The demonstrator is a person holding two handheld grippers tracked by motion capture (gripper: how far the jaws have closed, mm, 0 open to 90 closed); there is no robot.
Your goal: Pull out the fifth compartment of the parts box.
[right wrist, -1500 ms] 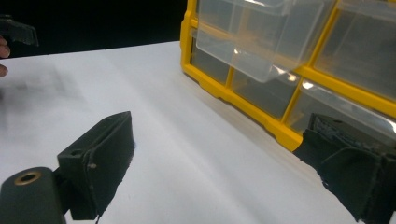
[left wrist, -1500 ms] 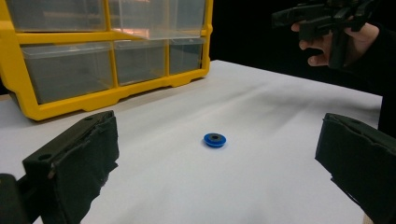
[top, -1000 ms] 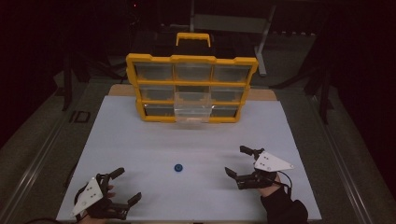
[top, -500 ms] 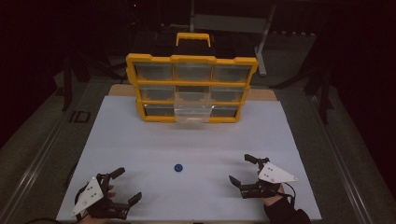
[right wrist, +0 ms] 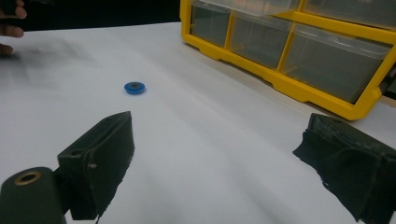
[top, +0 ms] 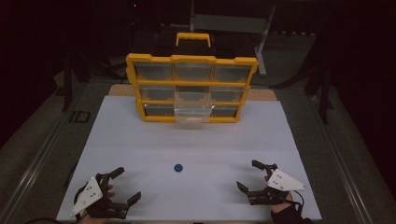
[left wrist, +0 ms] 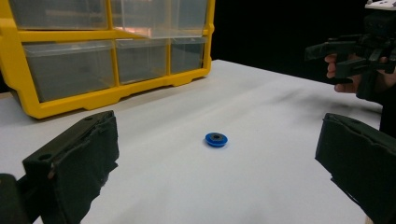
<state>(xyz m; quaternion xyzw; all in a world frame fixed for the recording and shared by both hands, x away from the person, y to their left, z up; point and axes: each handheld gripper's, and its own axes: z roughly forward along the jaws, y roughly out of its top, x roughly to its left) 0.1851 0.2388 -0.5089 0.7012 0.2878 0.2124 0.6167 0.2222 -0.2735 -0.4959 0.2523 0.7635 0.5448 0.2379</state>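
Drawers fill the yellow organizer [top: 191, 88] at the far edge of my white board [top: 140, 140], with one clear drawer [top: 192, 112] in the bottom row pulled out. My left gripper [top: 122, 185] and right gripper [top: 254, 176] both gape wide, empty. Between them lies the blue washer [top: 178, 167]; being thin, I think it could skid from closing jaws.

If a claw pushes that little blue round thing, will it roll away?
Probably not. The blue ring lies flat on the white table, so a push would likely make it slide. It looks small and thin, so probably light. Its low edge may make it tricky to pinch, and tipped on edge it could roll.
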